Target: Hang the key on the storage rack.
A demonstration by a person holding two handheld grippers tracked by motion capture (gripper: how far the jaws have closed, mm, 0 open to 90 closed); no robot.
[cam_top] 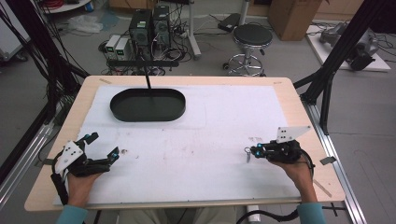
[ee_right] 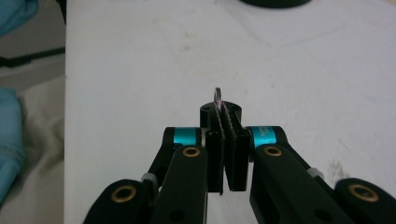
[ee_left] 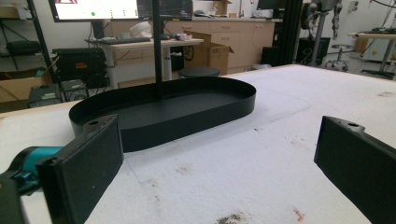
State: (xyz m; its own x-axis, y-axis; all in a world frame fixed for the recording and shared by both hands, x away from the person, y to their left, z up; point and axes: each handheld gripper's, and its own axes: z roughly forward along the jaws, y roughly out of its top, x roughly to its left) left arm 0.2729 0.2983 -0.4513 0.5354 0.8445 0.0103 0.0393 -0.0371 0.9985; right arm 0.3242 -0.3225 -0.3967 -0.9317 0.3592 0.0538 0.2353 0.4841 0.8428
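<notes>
Right gripper view shows my right gripper clenched on a small thin metal piece, perhaps a key or ring; I cannot tell which. It pokes out just past the pad tips. I judge it light, stiff and slippery, best pinched flat on its broad faces, as now. My right hand holds the tool low and level, pointing across the white mat. My left gripper is spread wide, holding nothing, facing the black oval tray ahead of it.
</notes>
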